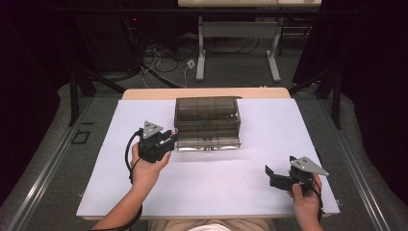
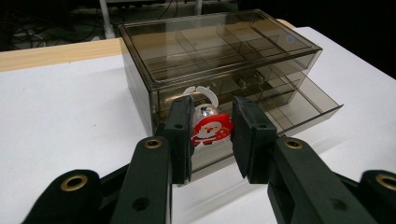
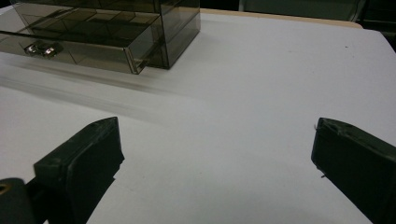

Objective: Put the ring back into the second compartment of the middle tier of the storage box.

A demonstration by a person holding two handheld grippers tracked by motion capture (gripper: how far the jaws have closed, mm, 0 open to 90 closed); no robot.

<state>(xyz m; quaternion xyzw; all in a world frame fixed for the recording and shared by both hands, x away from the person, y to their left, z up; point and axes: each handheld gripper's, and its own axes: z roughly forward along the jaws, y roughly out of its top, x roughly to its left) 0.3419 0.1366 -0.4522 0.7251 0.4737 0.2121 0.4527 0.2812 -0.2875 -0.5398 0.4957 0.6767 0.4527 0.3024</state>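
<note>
The left gripper's point(image 2: 212, 135) black jaws cover both edges of the red Santa figure point(image 2: 211, 129) between them. The organizer's open drawer point(image 3: 70, 44) runs off the right gripper view's left edge. What the clear ring point(image 2: 201, 93) behind the figure belongs to cannot be told.

Smoky drawer box point(image 1: 207, 123) on white table point(image 1: 211, 187)

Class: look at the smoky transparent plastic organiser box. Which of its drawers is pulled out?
The lowest drawer of the smoky transparent plastic organiser box is pulled out: its front juts forward of the box, while the drawer above it sits flush.
</note>
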